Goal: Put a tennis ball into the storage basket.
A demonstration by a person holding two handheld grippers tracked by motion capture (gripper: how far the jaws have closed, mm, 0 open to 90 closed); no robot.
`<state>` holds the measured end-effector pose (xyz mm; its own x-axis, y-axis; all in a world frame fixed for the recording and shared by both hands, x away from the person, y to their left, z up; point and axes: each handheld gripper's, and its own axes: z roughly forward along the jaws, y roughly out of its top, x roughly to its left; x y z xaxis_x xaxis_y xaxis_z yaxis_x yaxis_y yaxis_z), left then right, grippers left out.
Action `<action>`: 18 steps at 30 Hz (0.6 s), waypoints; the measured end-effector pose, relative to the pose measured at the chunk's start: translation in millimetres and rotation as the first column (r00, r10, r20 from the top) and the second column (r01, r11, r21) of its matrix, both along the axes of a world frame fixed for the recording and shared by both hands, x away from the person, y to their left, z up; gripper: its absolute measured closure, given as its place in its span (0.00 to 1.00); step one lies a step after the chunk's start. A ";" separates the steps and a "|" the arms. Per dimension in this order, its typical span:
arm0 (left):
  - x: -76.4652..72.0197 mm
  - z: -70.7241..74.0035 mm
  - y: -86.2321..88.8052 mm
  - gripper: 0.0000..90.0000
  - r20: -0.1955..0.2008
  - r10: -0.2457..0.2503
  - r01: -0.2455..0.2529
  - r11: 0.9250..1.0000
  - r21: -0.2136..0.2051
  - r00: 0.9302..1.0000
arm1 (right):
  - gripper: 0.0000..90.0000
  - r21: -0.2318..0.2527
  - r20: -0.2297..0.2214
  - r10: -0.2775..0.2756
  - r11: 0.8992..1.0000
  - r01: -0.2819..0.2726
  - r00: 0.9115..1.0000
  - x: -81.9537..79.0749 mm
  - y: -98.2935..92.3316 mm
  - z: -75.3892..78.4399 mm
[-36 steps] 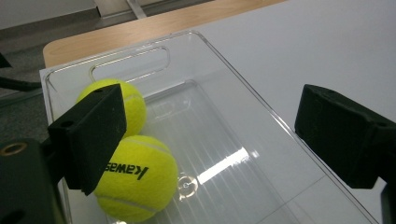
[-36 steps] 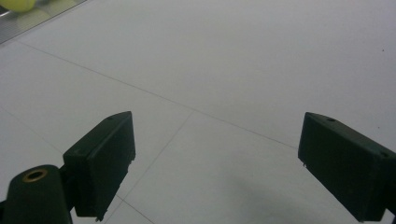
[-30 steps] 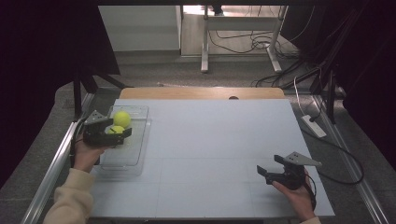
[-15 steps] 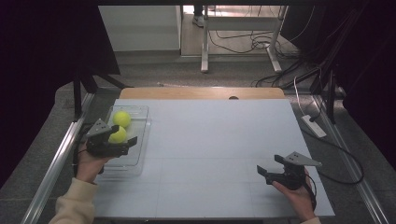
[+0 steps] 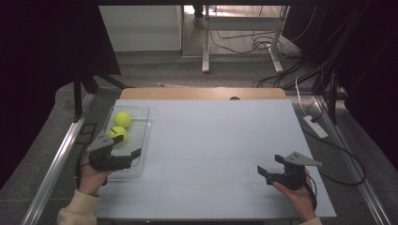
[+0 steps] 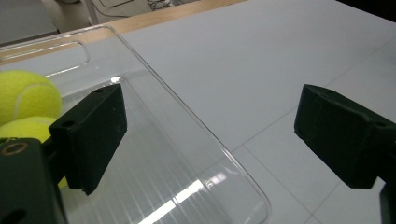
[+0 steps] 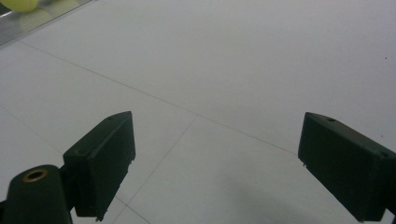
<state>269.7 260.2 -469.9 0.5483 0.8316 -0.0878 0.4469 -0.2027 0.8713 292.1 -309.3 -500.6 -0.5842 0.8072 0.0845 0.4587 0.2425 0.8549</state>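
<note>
A clear plastic tray (image 5: 141,140) lies at the table's left with two yellow tennis balls (image 5: 122,119) (image 5: 117,133) in its far half. My left gripper (image 5: 129,146) hovers over the tray's near half, just in front of the nearer ball, and is open with nothing held. In the left gripper view its jaws (image 6: 210,135) stand wide apart. The tray's rim (image 6: 187,116) runs between them, and both balls (image 6: 25,95) (image 6: 23,130) sit at the left. My right gripper (image 5: 269,164) (image 7: 212,163) is open and empty over bare table at the near right.
The white table top (image 5: 216,140) has a wooden strip (image 5: 202,93) along its far edge. Metal rails run beside both long sides. In the right gripper view a ball (image 7: 18,4) and the tray's edge (image 7: 37,18) lie far off at the top left.
My left gripper has drawn back from the balls toward the near end of the tray. Both balls stay in the tray. The right gripper has not moved.
</note>
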 end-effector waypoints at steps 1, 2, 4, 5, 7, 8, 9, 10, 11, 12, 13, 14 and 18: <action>-1.2 -1.4 -1.1 0.11 0.003 -0.001 0.001 1.000 0.002 1.000 | 0.12 -0.001 0.000 0.000 1.000 0.000 1.000 0.0 0.1 0.0; -2.4 -2.7 -2.0 0.11 0.003 -0.003 0.003 1.000 0.000 1.000 | 0.12 -0.001 0.000 0.000 1.000 0.000 1.000 0.0 0.1 0.0; -3.3 -4.1 -3.0 0.11 0.004 -0.005 0.005 1.000 -0.007 1.000 | 0.12 -0.001 0.001 0.000 1.000 0.000 1.000 -0.1 0.1 0.1; -4.6 -5.2 -4.0 0.11 0.004 -0.008 0.008 1.000 -0.006 1.000 | 0.12 0.000 0.001 -0.001 1.000 0.001 1.000 -0.1 0.0 0.1; -6.6 -6.6 -6.1 0.11 0.006 -0.016 0.016 1.000 -0.011 1.000 | 0.12 0.001 0.001 -0.002 1.000 0.002 1.000 -0.1 -0.1 0.1; -7.5 -7.2 -7.3 0.11 0.008 -0.019 0.019 1.000 -0.011 1.000 | 0.12 0.001 0.001 -0.003 1.000 0.003 1.000 -0.1 -0.2 0.0; -8.6 -7.6 -8.6 0.11 0.010 -0.021 0.021 1.000 -0.010 1.000 | 0.12 0.000 0.001 -0.003 1.000 0.003 1.000 -0.1 -0.2 0.1; -10.2 -8.4 -10.8 0.11 0.012 -0.028 0.028 1.000 -0.012 1.000 | 0.12 0.000 0.001 -0.003 1.000 0.003 1.000 -0.1 -0.2 0.1; -11.0 -9.0 -12.1 0.11 0.014 -0.030 0.030 0.999 -0.012 0.999 | 0.12 0.000 0.001 -0.003 1.000 0.003 1.000 -0.1 -0.3 0.2; -11.0 -9.0 -12.1 0.11 0.014 -0.030 0.030 0.999 -0.012 0.999 | 0.12 0.000 0.001 -0.003 1.000 0.003 1.000 -0.1 -0.3 0.2; -11.7 -9.8 -13.4 0.11 0.017 -0.030 0.031 0.999 -0.012 0.999 | 0.12 0.000 0.002 -0.003 1.000 0.003 1.000 -0.1 -0.4 0.4; -12.3 -10.8 -14.5 0.11 0.016 -0.034 0.035 0.999 -0.012 0.999 | 0.12 0.001 0.003 -0.004 1.000 0.004 1.000 -0.1 -0.5 0.5; -13.2 -13.9 -17.4 0.11 0.016 -0.043 0.043 0.999 -0.014 0.999 | 0.12 0.004 0.005 -0.007 1.000 0.007 1.000 -0.2 -1.5 1.2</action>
<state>256.5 242.9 -483.8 0.5848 0.8061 -0.0910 0.4247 -0.2087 0.8810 291.9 -310.8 -499.3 -0.5794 0.8107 0.0842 0.4556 0.2365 0.8582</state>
